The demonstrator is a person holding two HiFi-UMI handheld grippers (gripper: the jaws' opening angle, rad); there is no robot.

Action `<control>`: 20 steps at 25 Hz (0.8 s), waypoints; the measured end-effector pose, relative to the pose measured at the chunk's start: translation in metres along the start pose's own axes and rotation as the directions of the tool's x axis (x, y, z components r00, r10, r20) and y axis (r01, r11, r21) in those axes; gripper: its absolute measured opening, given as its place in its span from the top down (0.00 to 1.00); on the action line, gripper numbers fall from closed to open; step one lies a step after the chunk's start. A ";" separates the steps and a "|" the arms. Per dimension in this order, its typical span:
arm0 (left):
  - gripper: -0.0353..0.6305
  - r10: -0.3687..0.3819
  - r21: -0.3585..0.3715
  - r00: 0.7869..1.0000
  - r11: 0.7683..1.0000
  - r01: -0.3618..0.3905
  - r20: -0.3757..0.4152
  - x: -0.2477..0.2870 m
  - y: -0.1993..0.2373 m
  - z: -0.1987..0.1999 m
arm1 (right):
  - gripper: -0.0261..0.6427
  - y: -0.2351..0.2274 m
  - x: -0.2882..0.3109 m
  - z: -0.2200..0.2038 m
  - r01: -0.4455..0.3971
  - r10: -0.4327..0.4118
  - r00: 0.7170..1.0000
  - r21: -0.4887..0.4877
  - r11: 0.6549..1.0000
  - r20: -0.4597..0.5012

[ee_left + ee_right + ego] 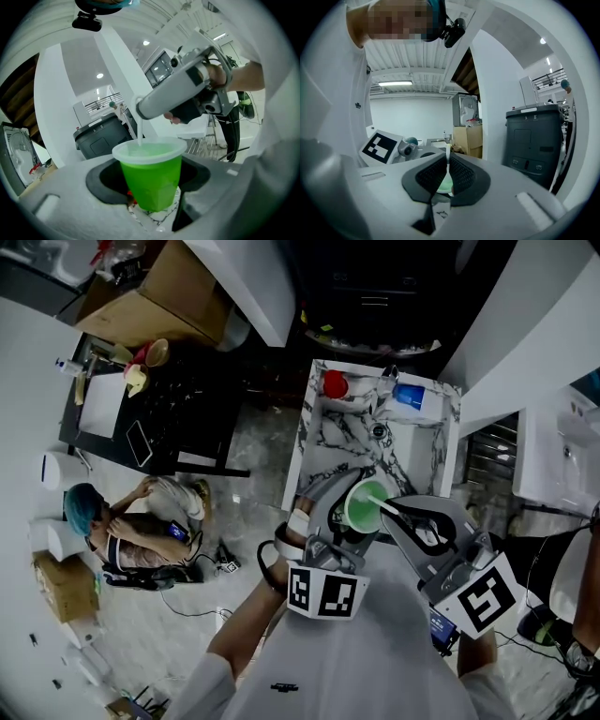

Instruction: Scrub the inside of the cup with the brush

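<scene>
- Left gripper (150,183): fingers clenched around the green cup (362,508), which is over the near part of the marble desk (330,444).
- Right gripper (448,177): fingers pinched on the thin white brush (139,125) handle; its lower end is inside the cup.

Right gripper (447,161): fingers (430,173) clamped on thin white brush handle (447,149); green cup (443,186) just beyond.

We see the green see-thru plastic cup (150,176) upright w/ a pale rim, clamped betw. the left gripper's (152,190) jaws. The brush's (139,126) thin white handle dips into its mouth, pinched by the right gripper (448,176).
</scene>
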State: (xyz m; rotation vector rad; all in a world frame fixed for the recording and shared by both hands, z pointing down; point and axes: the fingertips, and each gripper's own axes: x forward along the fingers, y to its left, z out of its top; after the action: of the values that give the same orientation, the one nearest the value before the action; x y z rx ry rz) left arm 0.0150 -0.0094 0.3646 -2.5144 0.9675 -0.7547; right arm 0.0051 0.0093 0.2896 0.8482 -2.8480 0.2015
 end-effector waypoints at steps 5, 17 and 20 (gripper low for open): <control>0.52 0.009 -0.006 1.000 1.000 -0.009 0.002 0.000 0.003 0.001 | 0.92 -0.011 -0.009 -0.008 0.006 -0.006 1.000 0.027 1.000 -0.023; 0.52 -0.017 -0.026 1.000 1.000 0.016 -0.015 0.004 0.001 -0.008 | 0.92 0.019 -0.009 -0.026 -0.098 0.098 0.990 0.007 0.995 -0.105; 0.52 -0.019 -0.025 1.000 0.999 0.019 -0.010 0.006 0.000 -0.004 | 0.92 0.024 -0.010 -0.026 -0.110 0.109 0.987 -0.005 0.994 -0.117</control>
State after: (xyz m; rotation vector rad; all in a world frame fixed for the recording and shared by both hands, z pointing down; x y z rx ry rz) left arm 0.0162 -0.0139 0.3698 -2.5474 0.9637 -0.7671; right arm 0.0033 0.0397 0.3115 0.6549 -2.7848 0.2407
